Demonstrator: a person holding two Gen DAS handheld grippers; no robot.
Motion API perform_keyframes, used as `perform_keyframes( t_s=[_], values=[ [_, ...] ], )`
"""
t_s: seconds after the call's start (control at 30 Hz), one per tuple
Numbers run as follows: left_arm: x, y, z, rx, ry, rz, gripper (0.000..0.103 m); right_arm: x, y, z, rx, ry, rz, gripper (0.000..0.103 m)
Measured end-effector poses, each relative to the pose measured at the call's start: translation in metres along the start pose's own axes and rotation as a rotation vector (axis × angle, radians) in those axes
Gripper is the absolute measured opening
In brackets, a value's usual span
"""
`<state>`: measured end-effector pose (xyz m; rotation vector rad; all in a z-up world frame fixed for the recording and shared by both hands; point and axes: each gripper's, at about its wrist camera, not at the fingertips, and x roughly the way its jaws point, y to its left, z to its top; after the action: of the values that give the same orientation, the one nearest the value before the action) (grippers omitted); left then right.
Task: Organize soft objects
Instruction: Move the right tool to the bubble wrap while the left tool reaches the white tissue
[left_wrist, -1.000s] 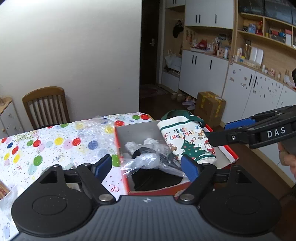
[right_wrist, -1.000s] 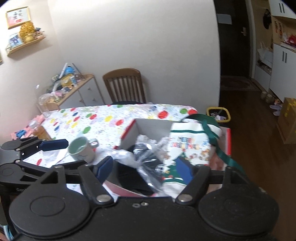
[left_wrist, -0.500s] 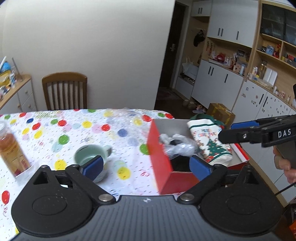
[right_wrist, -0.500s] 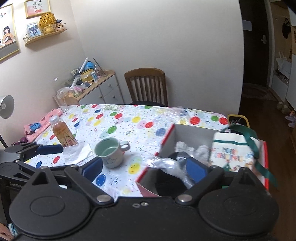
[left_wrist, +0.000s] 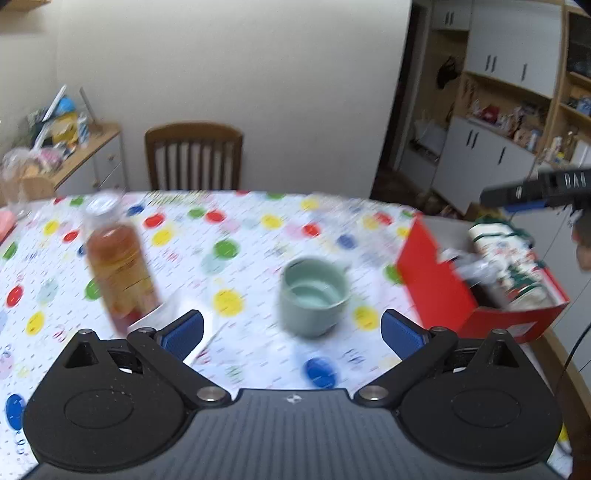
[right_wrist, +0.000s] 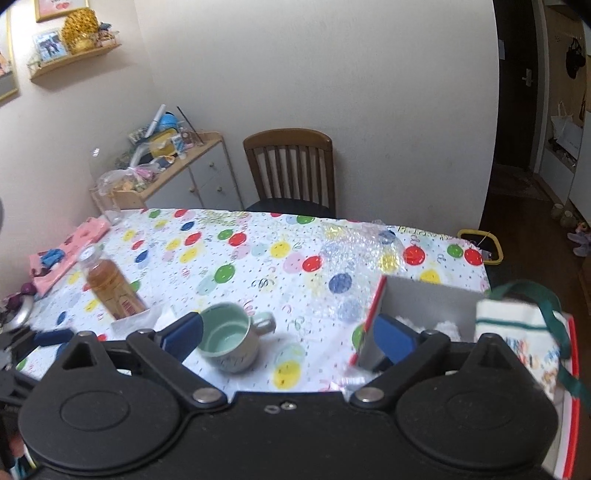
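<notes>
A red box (left_wrist: 439, 284) stands at the table's right edge and holds a Christmas tote bag (left_wrist: 506, 251) and crumpled clear plastic (left_wrist: 469, 264). The box (right_wrist: 424, 299) and the bag (right_wrist: 517, 328) also show in the right wrist view. A sheet of bubble wrap (right_wrist: 354, 247) lies flat on the dotted tablecloth behind the box. My left gripper (left_wrist: 291, 332) is open and empty above the table, in front of a green mug (left_wrist: 314, 291). My right gripper (right_wrist: 288, 338) is open and empty, its right finger by the box's near corner.
A tea bottle (left_wrist: 120, 269) stands on white paper (right_wrist: 140, 321) left of the mug (right_wrist: 229, 336). Pink cloth items (right_wrist: 62, 258) lie at the table's far left. A wooden chair (right_wrist: 291, 170) stands behind the table, a cluttered sideboard (right_wrist: 166, 166) beside it.
Both grippers have pulled back and swung left, away from the red box. The mug and the bottle have come into view. The left view is blurred by motion.
</notes>
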<state>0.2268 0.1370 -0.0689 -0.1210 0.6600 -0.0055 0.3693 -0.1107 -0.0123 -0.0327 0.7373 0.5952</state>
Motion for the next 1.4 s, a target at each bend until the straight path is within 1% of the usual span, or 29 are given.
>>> perform_keyframes(
  t_s=[0.07, 0.13, 0.23, 0.37, 0.43, 0.5, 0.7, 0.83, 0.93, 1.07, 1.17, 1.23, 1.3, 1.4],
  values=[
    [0.005, 0.019, -0.005, -0.030, 0.016, 0.015, 0.103, 0.016, 0.004, 0.009, -0.006, 0.012, -0.009, 0.099],
    [0.009, 0.037, -0.010, -0.063, 0.007, 0.038, 0.103, 0.032, 0.008, 0.016, -0.017, 0.021, -0.028, 0.099],
    [0.017, 0.060, -0.017, -0.079, -0.004, 0.076, 0.103, 0.058, 0.012, 0.029, -0.023, 0.042, -0.057, 0.099],
    [0.036, 0.086, -0.027, -0.105, 0.026, 0.116, 0.103, 0.094, 0.010, 0.044, -0.016, 0.092, -0.094, 0.099],
    [0.046, 0.096, -0.031, -0.116, 0.038, 0.133, 0.103, 0.112, 0.008, 0.050, -0.009, 0.109, -0.132, 0.099],
    [0.054, 0.104, -0.035, -0.122, 0.048, 0.142, 0.103, 0.131, 0.005, 0.058, 0.004, 0.134, -0.150, 0.099],
    [0.074, 0.119, -0.044, -0.140, 0.064, 0.152, 0.103, 0.187, -0.015, 0.080, 0.031, 0.167, -0.240, 0.099],
    [0.086, 0.127, -0.048, -0.143, 0.067, 0.172, 0.103, 0.228, -0.028, 0.089, 0.051, 0.220, -0.260, 0.099],
    [0.095, 0.134, -0.052, -0.172, 0.089, 0.183, 0.102, 0.257, -0.032, 0.091, 0.053, 0.255, -0.269, 0.100],
    [0.102, 0.137, -0.058, -0.194, 0.108, 0.178, 0.102, 0.285, -0.034, 0.087, 0.059, 0.286, -0.272, 0.103],
    [0.107, 0.135, -0.058, -0.204, 0.120, 0.166, 0.101, 0.302, -0.045, 0.083, 0.097, 0.311, -0.317, 0.103],
    [0.109, 0.133, -0.058, -0.211, 0.121, 0.161, 0.098, 0.309, -0.055, 0.080, 0.150, 0.323, -0.321, 0.103],
    [0.113, 0.133, -0.059, -0.224, 0.129, 0.157, 0.091, 0.314, -0.062, 0.077, 0.203, 0.327, -0.321, 0.103],
    [0.121, 0.136, -0.059, -0.245, 0.145, 0.164, 0.085, 0.320, -0.065, 0.071, 0.234, 0.330, -0.322, 0.103]
  ],
)
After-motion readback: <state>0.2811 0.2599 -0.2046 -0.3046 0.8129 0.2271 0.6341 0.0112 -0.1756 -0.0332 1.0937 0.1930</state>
